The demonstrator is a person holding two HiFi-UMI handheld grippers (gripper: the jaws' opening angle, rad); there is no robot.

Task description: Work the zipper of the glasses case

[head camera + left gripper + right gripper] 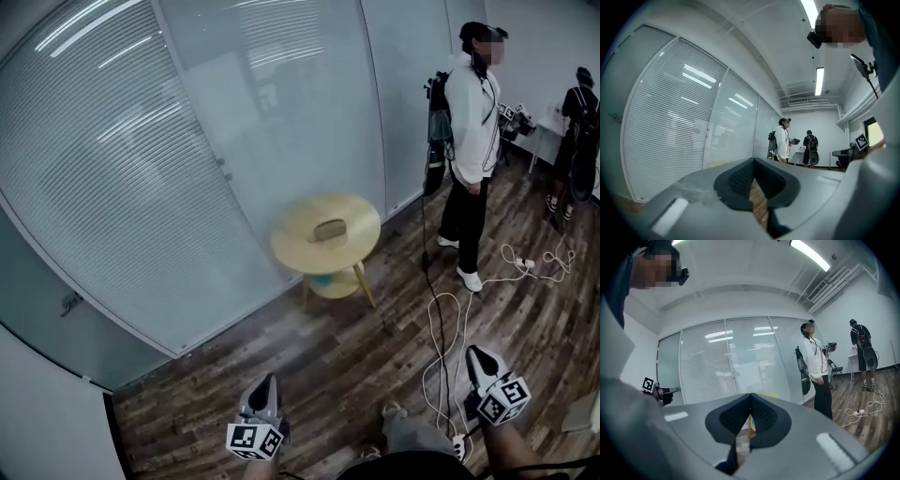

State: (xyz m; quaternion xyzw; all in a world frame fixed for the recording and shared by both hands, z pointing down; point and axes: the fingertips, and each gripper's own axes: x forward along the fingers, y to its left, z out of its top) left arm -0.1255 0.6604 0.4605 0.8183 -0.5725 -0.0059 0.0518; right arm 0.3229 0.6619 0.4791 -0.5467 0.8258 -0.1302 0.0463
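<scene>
Left gripper (269,381), right gripper (476,353): fingers together, empty, held level, presumably because glasses case (330,230) lies on round surface (292,248) well ahead.

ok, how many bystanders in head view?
2: a person in a white top beside the round table, a person in dark clothes at the right edge. Others may be hidden.
</scene>
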